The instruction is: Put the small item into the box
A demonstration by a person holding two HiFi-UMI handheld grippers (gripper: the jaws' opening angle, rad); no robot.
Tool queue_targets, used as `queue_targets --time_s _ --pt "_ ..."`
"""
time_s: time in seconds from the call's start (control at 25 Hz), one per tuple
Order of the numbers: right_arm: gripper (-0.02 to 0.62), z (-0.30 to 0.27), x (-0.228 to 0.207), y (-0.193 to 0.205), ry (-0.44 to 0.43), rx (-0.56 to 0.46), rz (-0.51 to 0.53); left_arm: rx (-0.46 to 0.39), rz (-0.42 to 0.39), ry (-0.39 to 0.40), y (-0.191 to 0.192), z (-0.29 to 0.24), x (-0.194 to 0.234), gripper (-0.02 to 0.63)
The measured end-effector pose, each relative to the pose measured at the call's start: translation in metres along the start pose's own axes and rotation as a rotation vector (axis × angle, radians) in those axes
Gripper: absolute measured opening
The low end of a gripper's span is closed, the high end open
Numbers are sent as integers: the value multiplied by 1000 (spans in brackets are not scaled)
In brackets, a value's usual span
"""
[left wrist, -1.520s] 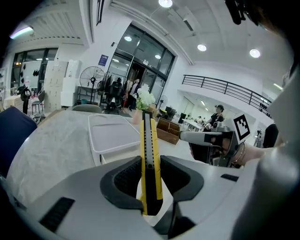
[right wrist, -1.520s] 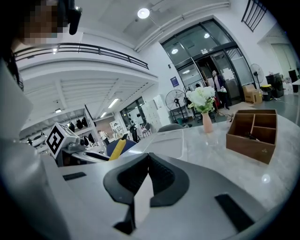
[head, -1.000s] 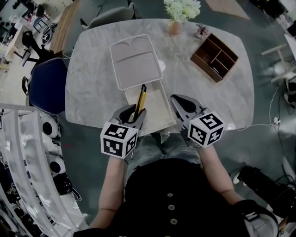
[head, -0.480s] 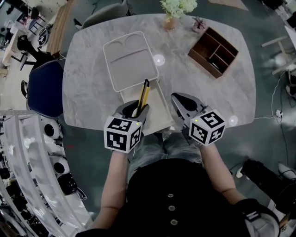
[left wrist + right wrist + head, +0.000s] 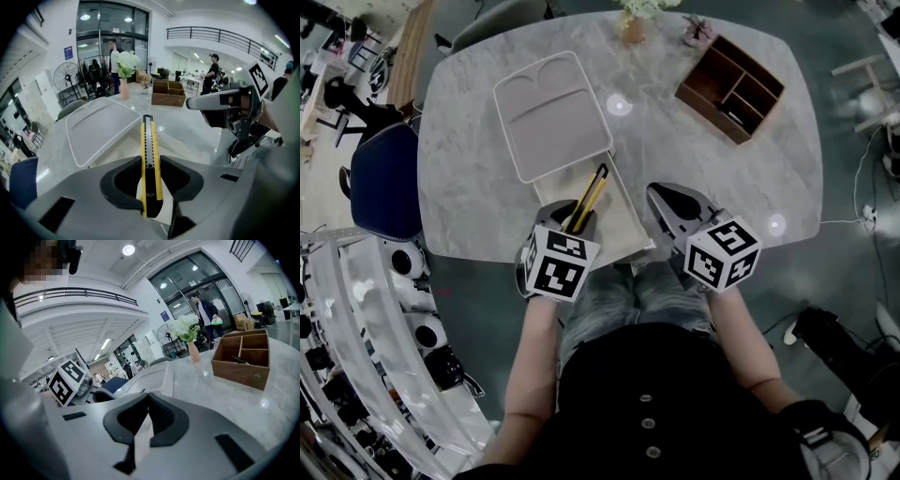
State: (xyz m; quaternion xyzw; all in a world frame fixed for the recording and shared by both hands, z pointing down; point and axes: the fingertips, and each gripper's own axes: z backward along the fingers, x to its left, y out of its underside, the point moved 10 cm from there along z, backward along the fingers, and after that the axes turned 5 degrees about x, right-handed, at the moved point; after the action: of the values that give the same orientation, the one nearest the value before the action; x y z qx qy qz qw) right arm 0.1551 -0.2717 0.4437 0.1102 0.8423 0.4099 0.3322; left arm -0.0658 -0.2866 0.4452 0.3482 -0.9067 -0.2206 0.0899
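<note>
While seemingly over box (image 5: 624, 216), knife (image 5: 591, 194) in gripper (image 5: 570, 221)

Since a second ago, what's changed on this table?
The left gripper dipped and rolled, lowering the yellow utility knife it grips toward the open box; the knife now slants further right. Unchanged: its grip, the right gripper closed on what looks like the box's right wall, the lid and wooden organizer.
</note>
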Motion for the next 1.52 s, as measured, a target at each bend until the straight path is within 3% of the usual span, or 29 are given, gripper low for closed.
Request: queue_targets --time_s 0.2,0.68,0.88,1.52 --pt "3 1 -6 2 -2 10 -16 127 -117 -50 0 -10 -2 138" --pt "3 0 -17 10 -10 33 -43 313 -203 -71 -6 -44 -11 138" --pt "3 0 -22 12 -11 39 -51 351 -237 -101 -9 -53 -14 138" --pt "3 4 -31 9 -26 35 -58 484 -386 -80 -7 -78 -31 135"
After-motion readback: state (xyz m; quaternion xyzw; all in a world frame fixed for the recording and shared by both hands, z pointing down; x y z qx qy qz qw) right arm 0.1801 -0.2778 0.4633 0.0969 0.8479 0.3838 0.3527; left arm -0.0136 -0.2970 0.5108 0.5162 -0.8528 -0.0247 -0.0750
